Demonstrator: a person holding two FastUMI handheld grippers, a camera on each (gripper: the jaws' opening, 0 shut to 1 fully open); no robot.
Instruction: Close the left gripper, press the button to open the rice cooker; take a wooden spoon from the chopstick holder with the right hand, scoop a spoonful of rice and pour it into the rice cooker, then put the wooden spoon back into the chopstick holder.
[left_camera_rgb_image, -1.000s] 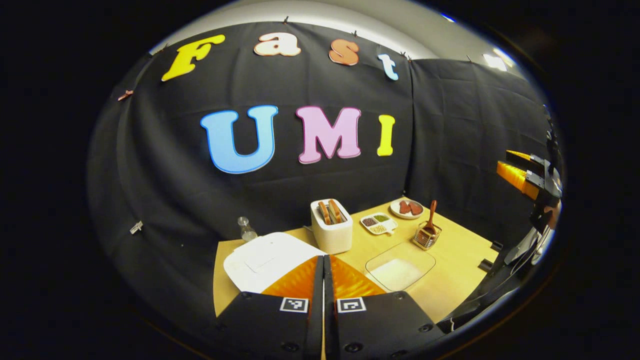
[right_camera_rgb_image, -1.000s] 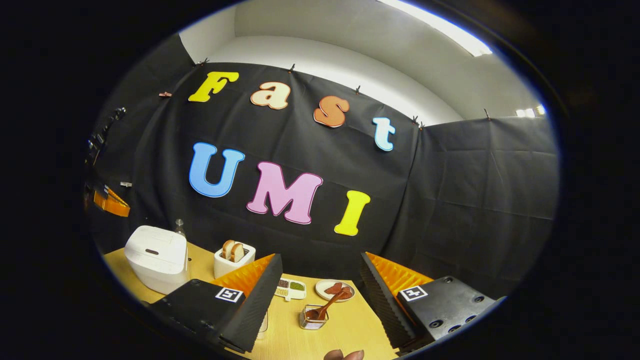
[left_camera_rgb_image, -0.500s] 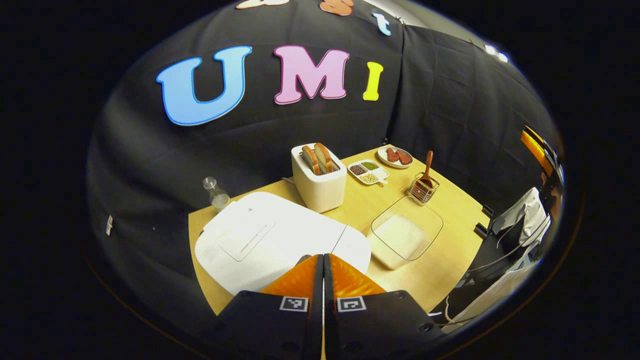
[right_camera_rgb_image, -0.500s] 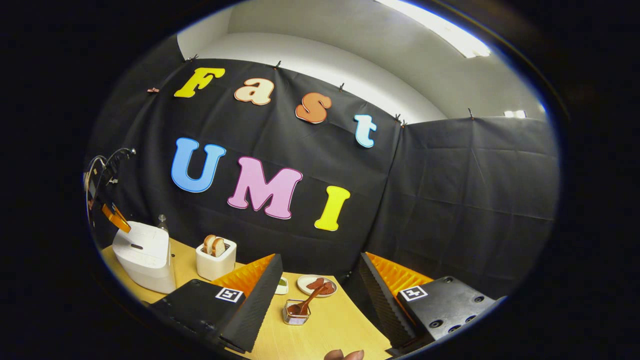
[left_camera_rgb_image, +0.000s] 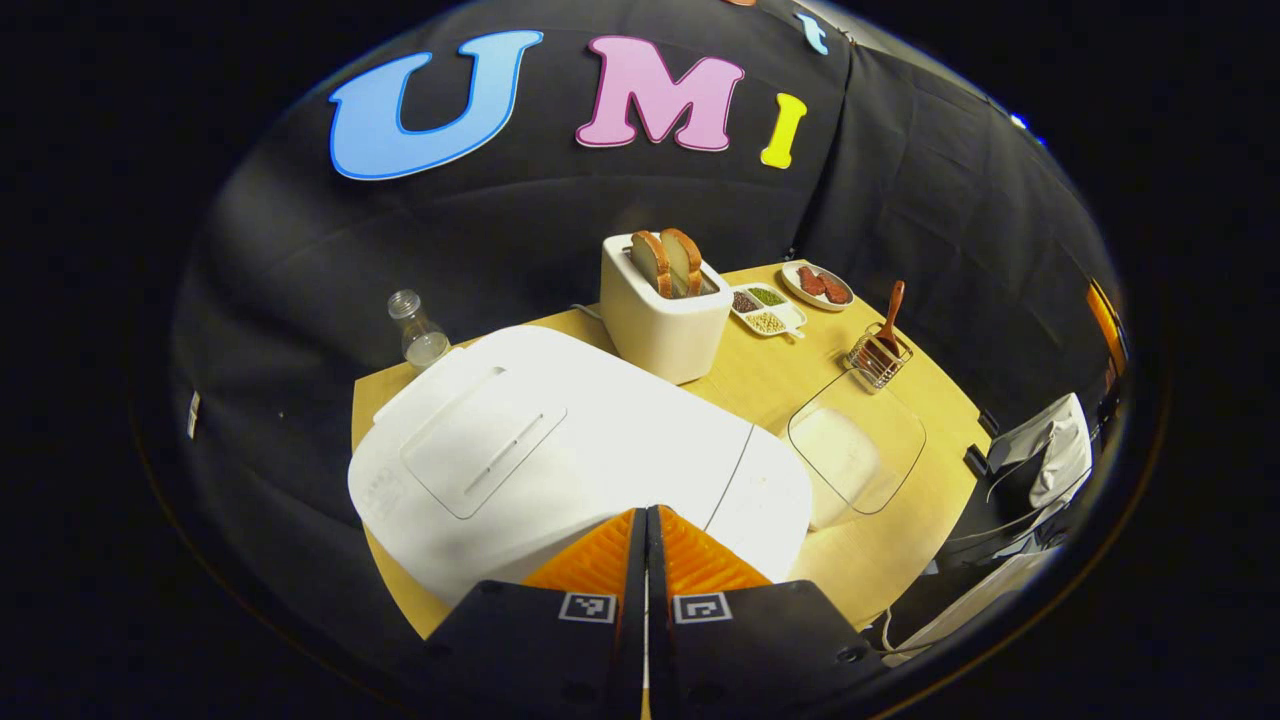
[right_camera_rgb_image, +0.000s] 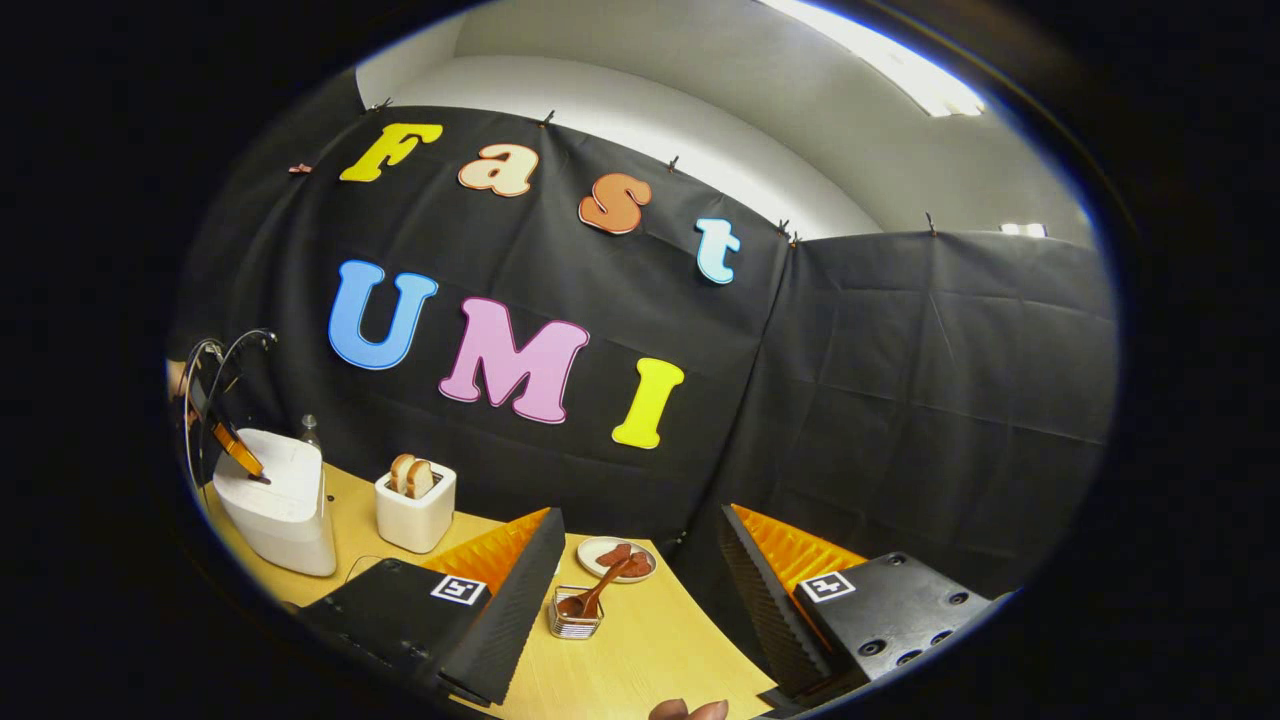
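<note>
On the tabletop's (left_camera_rgb_image: 760, 385) near left portion sits the rice cooker (left_camera_rgb_image: 560, 460), lid down, the largest item in the left gripper view. The left gripper (left_camera_rgb_image: 647, 515) has its fingers pressed flat together with nothing between them, tips over the cooker's front edge; closed this way they form one blunt point, judged suited to pushing the release button, which lies hidden beneath them. In the right gripper view that gripper meets the cooker's top at 9 o'clock. At 2 o'clock from the cooker lies a clear dish of rice (left_camera_rgb_image: 850, 455), and beyond it the chopstick holder (left_camera_rgb_image: 878, 358) with the wooden spoon (left_camera_rgb_image: 890, 315) upright, handle free for grasping. The toaster (left_camera_rgb_image: 663, 310), seasoning tray (left_camera_rgb_image: 766, 308) and plate (left_camera_rgb_image: 818, 287) stand at 12 to 1 o'clock. The right gripper (right_camera_rgb_image: 640, 565) waits with fingers spread wide and empty, the holder framed between them, apparently ready for the spoon.
</note>
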